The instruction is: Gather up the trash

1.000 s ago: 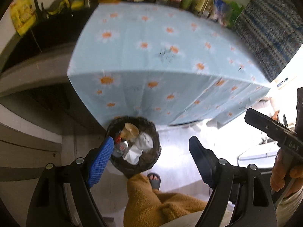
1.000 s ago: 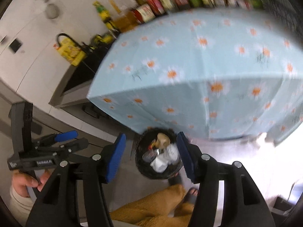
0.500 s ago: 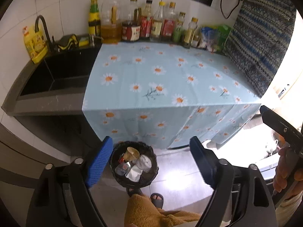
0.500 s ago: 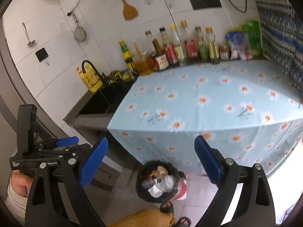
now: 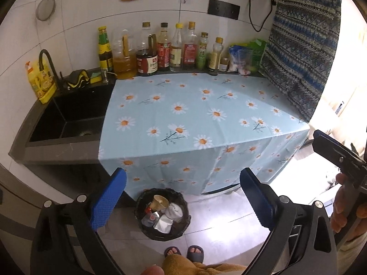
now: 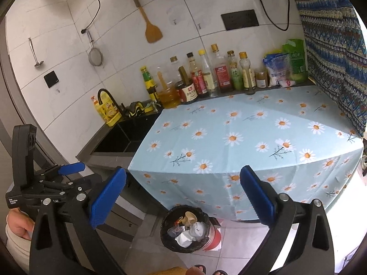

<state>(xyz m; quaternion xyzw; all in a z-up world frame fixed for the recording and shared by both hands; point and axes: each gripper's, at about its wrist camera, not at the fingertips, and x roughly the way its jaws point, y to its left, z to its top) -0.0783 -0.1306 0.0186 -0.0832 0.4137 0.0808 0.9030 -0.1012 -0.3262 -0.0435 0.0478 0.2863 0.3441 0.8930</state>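
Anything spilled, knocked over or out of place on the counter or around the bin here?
Nothing stands out. The daisy tablecloth lies flat, the bottles stand upright in a row along the wall, and the trash sits inside the bin on the floor, none beside it. Both grippers, left and right, hold nothing, their jaws opening.

Both wrist cameras look down from well above the counter [image 5: 183,114]; each shares the bin [image 6: 187,231] near 6 o'clock and bottles [image 6: 206,78] toward 12.
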